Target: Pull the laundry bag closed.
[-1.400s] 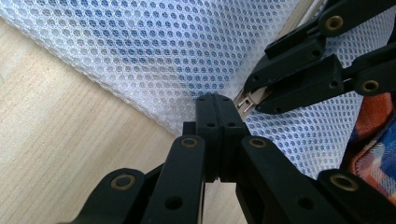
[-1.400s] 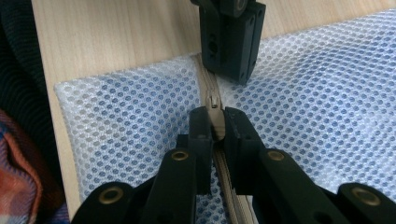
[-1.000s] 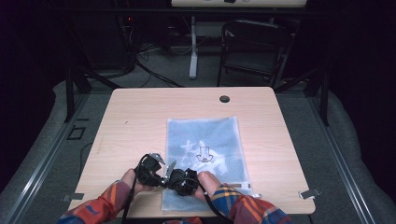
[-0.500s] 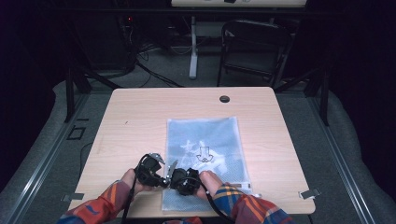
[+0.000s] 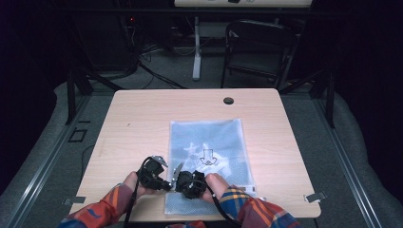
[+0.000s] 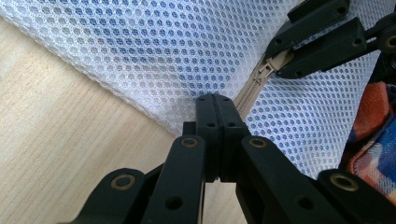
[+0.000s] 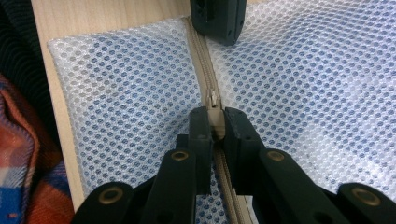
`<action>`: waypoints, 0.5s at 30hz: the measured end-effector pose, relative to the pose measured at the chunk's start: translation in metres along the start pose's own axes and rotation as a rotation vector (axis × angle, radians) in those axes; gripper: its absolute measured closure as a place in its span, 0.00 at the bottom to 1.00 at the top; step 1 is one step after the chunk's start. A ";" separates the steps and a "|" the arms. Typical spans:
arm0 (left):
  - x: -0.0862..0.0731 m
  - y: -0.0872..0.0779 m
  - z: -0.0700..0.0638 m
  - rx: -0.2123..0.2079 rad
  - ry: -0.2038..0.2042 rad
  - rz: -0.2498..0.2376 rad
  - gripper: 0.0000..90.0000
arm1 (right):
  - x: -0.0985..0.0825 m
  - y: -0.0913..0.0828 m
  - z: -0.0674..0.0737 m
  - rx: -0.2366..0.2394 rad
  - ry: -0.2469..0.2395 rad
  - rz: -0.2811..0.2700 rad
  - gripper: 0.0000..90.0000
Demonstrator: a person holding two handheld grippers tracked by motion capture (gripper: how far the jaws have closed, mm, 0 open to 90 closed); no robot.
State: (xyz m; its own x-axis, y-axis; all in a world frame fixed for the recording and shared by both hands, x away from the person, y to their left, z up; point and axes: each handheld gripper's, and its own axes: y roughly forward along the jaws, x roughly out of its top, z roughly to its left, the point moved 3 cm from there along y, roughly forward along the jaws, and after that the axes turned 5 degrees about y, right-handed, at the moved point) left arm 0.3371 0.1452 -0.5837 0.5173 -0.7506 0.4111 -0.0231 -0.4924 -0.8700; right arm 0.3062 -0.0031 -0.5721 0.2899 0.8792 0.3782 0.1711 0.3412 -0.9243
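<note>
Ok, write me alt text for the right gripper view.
The right gripper has its two black jaws shut on the beige zipper pull of a white mesh bag lying on a light wooden table. Farther along the zipper, the left gripper presses on the bag. A plaid sleeve shows at the left edge.
</note>
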 end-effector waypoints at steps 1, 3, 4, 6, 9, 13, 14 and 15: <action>0.000 0.000 0.000 0.000 -0.002 0.000 1.00 | -0.001 0.000 0.000 0.000 0.003 0.004 0.91; 0.000 0.000 0.000 0.001 -0.002 -0.001 1.00 | -0.001 -0.001 0.000 0.000 0.003 0.004 0.91; 0.000 0.000 0.000 0.001 -0.002 0.000 1.00 | -0.001 0.000 -0.001 -0.002 -0.002 0.004 0.91; 0.000 0.000 0.000 0.002 -0.001 0.001 1.00 | -0.002 -0.001 -0.001 0.002 0.001 0.005 0.91; 0.000 0.000 0.000 0.001 -0.002 0.001 1.00 | -0.003 -0.001 -0.001 0.003 0.002 0.009 0.91; 0.000 0.002 0.000 -0.034 -0.007 -0.028 1.00 | -0.004 -0.002 -0.002 0.000 0.001 0.009 0.91; 0.000 0.002 0.000 -0.032 -0.007 -0.028 1.00 | -0.004 -0.002 -0.002 -0.002 -0.001 0.014 0.91; 0.000 0.001 0.000 -0.030 -0.005 -0.020 1.00 | -0.004 -0.002 -0.002 0.001 0.002 0.010 0.91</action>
State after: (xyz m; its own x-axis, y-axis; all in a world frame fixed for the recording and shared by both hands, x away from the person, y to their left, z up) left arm 0.3371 0.1449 -0.5847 0.5222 -0.7383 0.4268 -0.0380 -0.5202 -0.8532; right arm 0.3065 -0.0083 -0.5719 0.2931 0.8822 0.3686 0.1672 0.3323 -0.9282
